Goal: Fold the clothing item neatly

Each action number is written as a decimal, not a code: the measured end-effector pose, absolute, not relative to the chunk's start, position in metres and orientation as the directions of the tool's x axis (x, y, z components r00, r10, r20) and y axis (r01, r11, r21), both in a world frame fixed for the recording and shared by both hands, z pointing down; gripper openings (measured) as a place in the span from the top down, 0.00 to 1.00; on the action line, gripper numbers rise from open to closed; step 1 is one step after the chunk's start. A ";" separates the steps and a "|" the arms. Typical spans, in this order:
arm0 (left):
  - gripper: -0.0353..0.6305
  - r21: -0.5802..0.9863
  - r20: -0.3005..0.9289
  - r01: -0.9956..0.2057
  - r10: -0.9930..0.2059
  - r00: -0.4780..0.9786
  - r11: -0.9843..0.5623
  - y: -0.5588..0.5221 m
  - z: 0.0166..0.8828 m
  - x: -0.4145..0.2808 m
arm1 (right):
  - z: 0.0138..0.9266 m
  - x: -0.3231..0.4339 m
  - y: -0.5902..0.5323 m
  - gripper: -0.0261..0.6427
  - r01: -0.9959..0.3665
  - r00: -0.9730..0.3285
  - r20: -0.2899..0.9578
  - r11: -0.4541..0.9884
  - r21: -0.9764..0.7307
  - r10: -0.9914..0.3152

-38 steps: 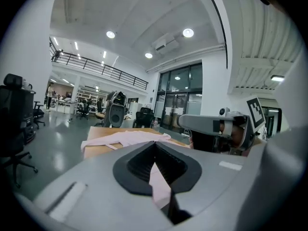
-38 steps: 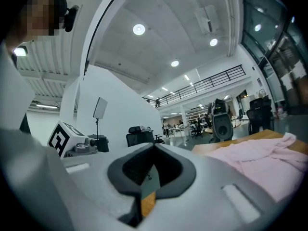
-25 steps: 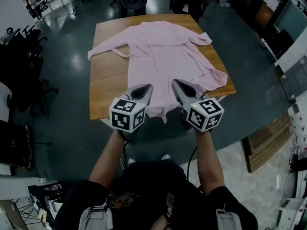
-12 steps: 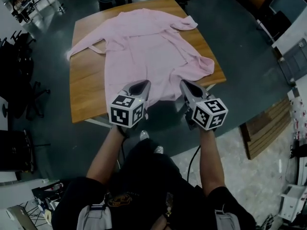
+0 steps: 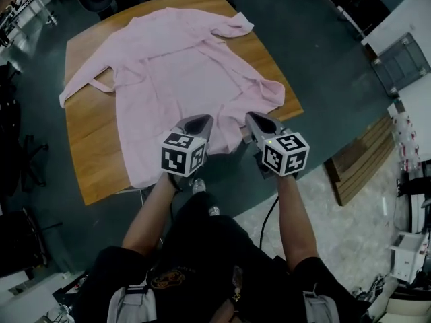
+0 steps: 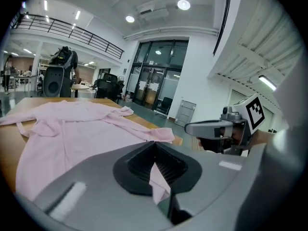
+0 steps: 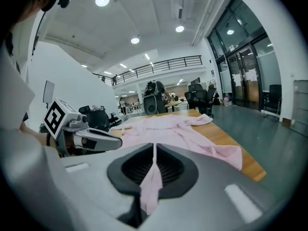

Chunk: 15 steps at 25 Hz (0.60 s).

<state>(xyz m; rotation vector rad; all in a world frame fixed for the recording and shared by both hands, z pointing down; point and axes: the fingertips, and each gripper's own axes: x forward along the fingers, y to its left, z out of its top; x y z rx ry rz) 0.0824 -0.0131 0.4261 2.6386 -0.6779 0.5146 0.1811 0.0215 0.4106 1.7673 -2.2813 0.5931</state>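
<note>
On the wooden bench (image 5: 94, 173) a pale pink garment (image 5: 175, 66) lies spread out, with its collar end toward the far side and its hem (image 5: 222, 145) at the near edge, in front of the person. 1 sleeve (image 5: 87, 79) stretches out flat toward the left edge of the bench, with a thin pink strip lying just beside it. At the right edge a bunched fold of cloth (image 5: 266, 93) sits in a loose heap, and another folded piece lies at the far right corner. Bare wood shows along the left side and at the far corners.

Both tools are at the near hem, side by side and a little apart. The left hand-held gripper (image 5: 196, 122) has its jaws together on the hem: its own view shows a narrow tongue of pink cloth pinched between them and hanging down toward the camera. The right hand-held gripper (image 5: 260, 122) grips the hem in the same way, with a strip of pink cloth clamped in its closed jaws. Each points away from the person and slightly downward over the bench edge. The 2 marker cubes face up toward the head camera, and the person's bare forearms reach forward behind them.

Around the bench is a dark, glossy floor (image 5: 303, 52).
</note>
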 end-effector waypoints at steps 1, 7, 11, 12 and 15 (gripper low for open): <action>0.94 0.264 0.435 -0.511 -0.372 0.820 -0.818 -0.019 0.431 0.087 | 0.419 0.184 0.013 0.92 -0.961 -0.265 0.415 0.205 -0.185 -0.870; 0.94 0.295 0.482 -0.495 -0.320 0.816 -0.817 -0.041 0.464 0.099 | 0.478 0.189 -0.029 0.82 -0.969 -0.245 0.571 0.203 -0.137 -0.783; 0.94 0.310 0.522 -0.510 -0.305 0.797 -0.802 -0.046 0.485 0.101 | 0.519 0.177 -0.042 0.74 -0.954 -0.280 0.661 0.278 -0.110 -0.697; 0.94 0.315 0.531 -0.517 -0.304 0.791 -0.796 -0.046 0.489 0.101 | 0.527 0.174 -0.043 0.74 -0.949 -0.290 0.676 0.297 -0.109 -0.677; 0.94 0.314 0.554 -0.542 -0.313 0.771 -0.780 -0.045 0.499 0.101 | 0.547 0.171 -0.040 0.74 -0.931 -0.316 0.712 0.348 -0.107 -0.627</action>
